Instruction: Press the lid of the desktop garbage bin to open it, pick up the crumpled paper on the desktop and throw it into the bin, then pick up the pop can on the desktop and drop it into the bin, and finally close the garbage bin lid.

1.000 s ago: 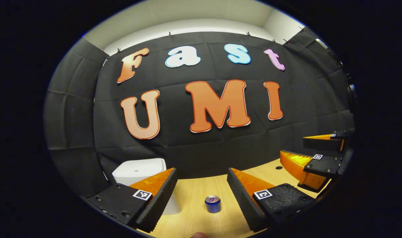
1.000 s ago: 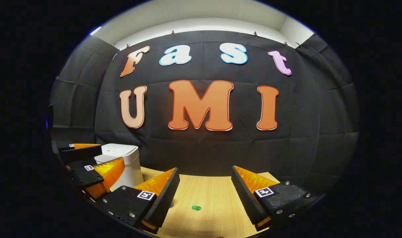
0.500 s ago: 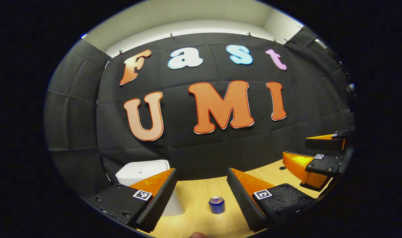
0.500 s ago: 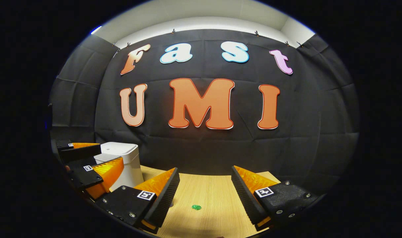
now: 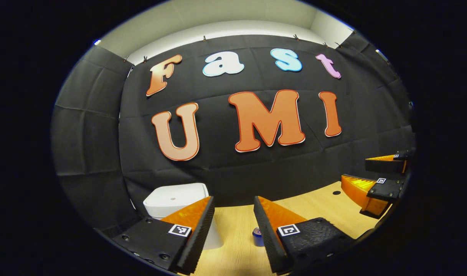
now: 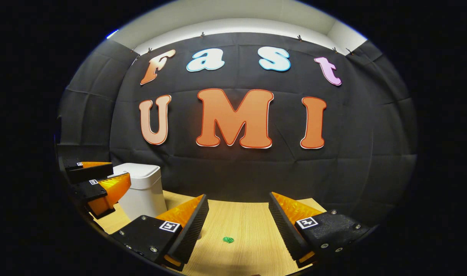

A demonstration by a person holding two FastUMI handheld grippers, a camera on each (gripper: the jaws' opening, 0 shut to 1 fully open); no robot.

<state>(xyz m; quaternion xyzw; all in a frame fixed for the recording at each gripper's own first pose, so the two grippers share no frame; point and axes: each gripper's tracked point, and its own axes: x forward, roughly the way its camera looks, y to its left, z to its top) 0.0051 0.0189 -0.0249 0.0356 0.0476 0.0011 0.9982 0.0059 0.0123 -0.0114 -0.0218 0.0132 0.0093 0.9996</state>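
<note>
The white garbage bin (image 5: pixel 175 199) stands on the wooden table at the back left, lid down. A small blue pop can (image 5: pixel 257 236) stands upright on the table, partly hidden behind my left gripper's right finger. My left gripper (image 5: pixel 233 203) hangs above the table, open with a narrowed gap and nothing in it. In the right gripper view the bin (image 6: pixel 141 188) is at the left, with the left gripper (image 6: pixel 97 184) in front of it. My right gripper (image 6: pixel 239 199) is open and holds nothing.
A small green spot (image 6: pixel 228 240) lies on the table (image 6: pixel 252 222) between the right gripper's fingers. The right gripper (image 5: pixel 373 180) hangs at the far right of the left gripper view, near a dark dot (image 5: pixel 336 193) on the wood. Black cloth walls close the back and sides.
My left gripper's fingers have come closer together. Its view has swung left, so bin and can sit further right and the can slid behind the right finger. The right gripper barely moved.
</note>
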